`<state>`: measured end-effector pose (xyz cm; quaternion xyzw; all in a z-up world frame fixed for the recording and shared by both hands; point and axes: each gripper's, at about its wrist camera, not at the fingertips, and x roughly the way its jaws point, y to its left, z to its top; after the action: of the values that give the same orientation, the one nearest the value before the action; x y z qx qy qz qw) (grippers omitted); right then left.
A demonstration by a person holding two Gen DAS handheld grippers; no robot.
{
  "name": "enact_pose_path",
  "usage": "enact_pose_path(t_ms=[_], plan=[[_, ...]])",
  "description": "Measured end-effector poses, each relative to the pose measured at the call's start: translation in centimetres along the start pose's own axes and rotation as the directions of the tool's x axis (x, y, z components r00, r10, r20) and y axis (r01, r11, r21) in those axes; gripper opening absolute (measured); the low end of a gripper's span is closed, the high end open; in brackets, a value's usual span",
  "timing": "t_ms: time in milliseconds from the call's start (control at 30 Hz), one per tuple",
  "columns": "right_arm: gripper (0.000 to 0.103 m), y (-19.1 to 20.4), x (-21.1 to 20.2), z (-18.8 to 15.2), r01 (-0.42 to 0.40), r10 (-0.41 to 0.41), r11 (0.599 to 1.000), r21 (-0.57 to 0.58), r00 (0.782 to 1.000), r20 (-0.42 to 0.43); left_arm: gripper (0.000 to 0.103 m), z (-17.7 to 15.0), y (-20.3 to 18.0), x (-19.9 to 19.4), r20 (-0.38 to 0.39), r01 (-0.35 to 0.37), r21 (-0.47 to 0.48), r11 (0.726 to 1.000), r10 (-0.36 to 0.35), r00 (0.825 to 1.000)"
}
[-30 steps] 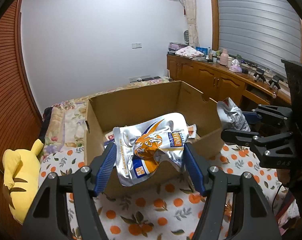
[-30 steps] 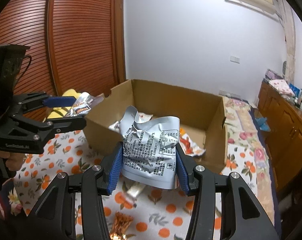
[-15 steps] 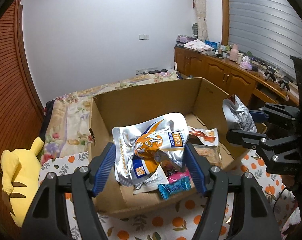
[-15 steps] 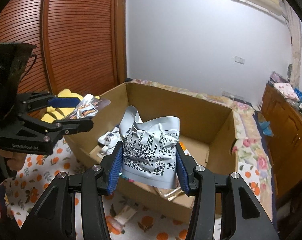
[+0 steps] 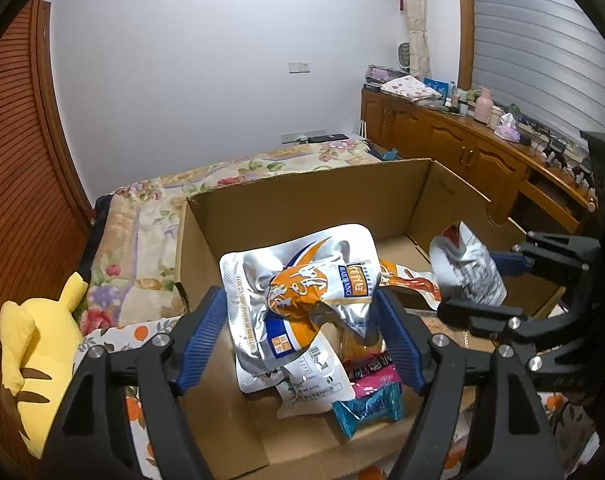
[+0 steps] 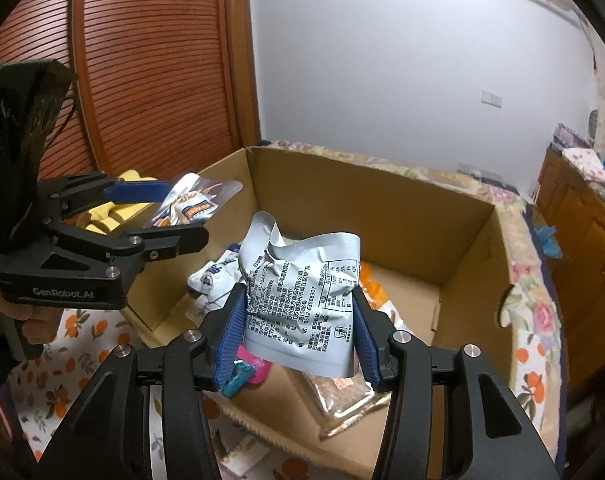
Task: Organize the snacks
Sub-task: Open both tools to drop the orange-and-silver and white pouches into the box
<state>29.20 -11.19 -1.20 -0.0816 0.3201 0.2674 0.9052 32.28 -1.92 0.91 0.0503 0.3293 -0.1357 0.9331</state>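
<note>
- The step in hand, as I judge it, is dropping 2 snack packets into the cardboard box (image 5: pixel 302 204), which stands on a bed (image 5: pixel 150 240) with a flowered cover.
- The left claw (image 5: pixel 302 328) hangs over the near left part of the box. Its jaws have just been opening, and the silver and orange snack pouch (image 5: pixel 302 292) is between them; the left pad seems to be off the foil already, but for the right side I cannot tell.
- The right claw (image 6: pixel 294 332) is pinching a grey crumpled snack packet (image 6: pixel 302 296) by both side edges, above the near part of the box.
- To do it well, I would let the left pouch fall free before pulling back, then spread the right claw only when its packet is fully past the near wall, over a bare spot, not on the pink and teal wrappers (image 5: pixel 372 392).
- The orange pouch is tilted, its long axis running from lower left to upper right, with the printed face toward the camera.
- The grey packet stands nearly upright, with the long axis vertical, the bent top edge up and the printed back toward the camera.
</note>
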Motion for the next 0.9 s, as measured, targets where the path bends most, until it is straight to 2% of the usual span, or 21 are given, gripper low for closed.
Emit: enact_pose_path(t_ms=[267, 467, 600, 900], plan=[[0.052, 0.1, 2.0, 0.4, -0.029, 0.029, 1.0, 0.011, 0.999, -0.03, 0.078, 0.2, 0.8, 0.3, 0.013, 0.005, -0.017, 1.0, -0.005, 1.0], [0.058, 0.2, 2.7, 0.5, -0.035, 0.036, 0.999, 0.013, 0.999, -0.04, 0.078, 0.2, 1.0, 0.1, 0.02, 0.005, -0.013, 1.0, -0.005, 1.0], [0.064, 0.4, 2.8, 0.5, -0.024, 0.025, 1.0, 0.011, 0.999, -0.046, 0.079, -0.1, 1.2, -0.4, 0.024, 0.013, -0.023, 1.0, -0.012, 1.0], [0.065, 1.1, 1.1, 0.4, 0.001, 0.0, 1.0, 0.02, 1.0, -0.029, 0.08, -1.0, 0.7, -3.0, 0.044, 0.007, -0.004, 1.0, -0.007, 0.999]])
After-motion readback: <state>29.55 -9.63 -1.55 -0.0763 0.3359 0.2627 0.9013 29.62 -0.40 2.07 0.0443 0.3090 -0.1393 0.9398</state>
